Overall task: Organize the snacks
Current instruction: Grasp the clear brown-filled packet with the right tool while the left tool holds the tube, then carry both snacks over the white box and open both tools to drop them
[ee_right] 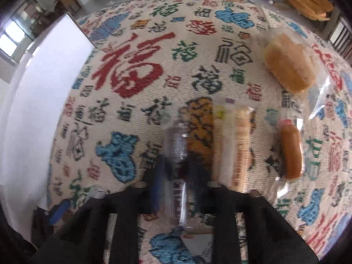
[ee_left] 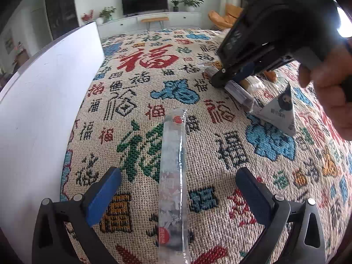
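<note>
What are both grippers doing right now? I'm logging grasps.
Left gripper: open, a long clear snack pack lies untouched between its fingers.
Right gripper: shut on a clear tube-shaped snack pack.

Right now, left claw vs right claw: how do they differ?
The left claw stands open astride a long clear snack packet, pads off it; the right claw is shut on a slim clear-wrapped snack. The left wrist view is sharp, the right wrist view blurred. Both point down at the patterned cloth.
</note>
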A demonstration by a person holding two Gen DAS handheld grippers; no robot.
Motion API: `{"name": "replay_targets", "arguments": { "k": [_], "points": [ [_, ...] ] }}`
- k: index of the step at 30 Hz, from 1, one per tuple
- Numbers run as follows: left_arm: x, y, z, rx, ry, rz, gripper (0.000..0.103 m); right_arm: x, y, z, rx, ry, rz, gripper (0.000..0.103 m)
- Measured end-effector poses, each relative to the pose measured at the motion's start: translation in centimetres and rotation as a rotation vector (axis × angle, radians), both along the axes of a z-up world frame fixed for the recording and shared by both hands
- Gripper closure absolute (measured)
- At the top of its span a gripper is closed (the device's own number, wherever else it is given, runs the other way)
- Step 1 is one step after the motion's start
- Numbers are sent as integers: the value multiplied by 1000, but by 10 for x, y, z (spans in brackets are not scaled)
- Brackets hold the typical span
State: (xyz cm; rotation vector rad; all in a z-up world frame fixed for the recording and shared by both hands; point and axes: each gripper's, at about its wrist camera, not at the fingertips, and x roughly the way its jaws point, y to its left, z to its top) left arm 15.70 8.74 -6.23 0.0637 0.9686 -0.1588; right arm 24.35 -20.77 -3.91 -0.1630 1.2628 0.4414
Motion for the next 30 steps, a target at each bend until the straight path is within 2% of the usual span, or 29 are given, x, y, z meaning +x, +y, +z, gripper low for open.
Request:
{"name": "replay_targets", "arguments": {
  "k": [2,4,6,8,9,10,11,12,13,14,15,17,20,23,25,27,30],
  "points": [
    [4,6,4,-29,72,-44,0,-5,-10,2,37,34,-14,84],
    [2,19,10,-122,110,-34,1,-17,-30,17,142,34,-40,84],
    [-1,34,15,-240,131,12,10,-28,-47,38,254,1,-43,84],
    [-4,39,15,-259,139,49,23,-41,-63,59,341,-37,-39,84],
    [-5,36,16,-237,132,56,26,-47,-69,67,373,-53,-39,84],
    [-5,31,15,-199,125,51,34,-53,-76,76,399,-71,-36,84],
    [-5,24,15,-146,112,46,49,-58,-81,82,411,-86,-32,84],
    [-5,15,15,-89,101,38,57,-66,-88,88,424,-107,-23,84],
    [-5,6,14,-30,85,30,82,-71,-90,91,431,-116,-16,84],
    [-5,2,14,4,77,23,85,-75,-92,93,437,-122,-11,84],
    [-6,-3,14,23,67,14,86,-81,-95,93,445,-122,-9,84],
    [-11,0,15,-58,61,6,86,-92,-106,93,469,-114,-13,84],
    [-27,12,19,-217,58,47,86,-101,-114,93,476,-101,-24,84],
    [-44,27,37,-379,31,84,86,-105,-121,90,451,-89,-33,84],
    [-53,41,60,-481,-7,109,86,-105,-119,89,431,-88,-36,84],
    [-63,59,88,-560,-60,132,86,-107,-111,93,455,-73,-36,84],
    [-78,94,135,-601,-150,161,86,-112,-77,116,535,-67,15,84]
  ]
}}
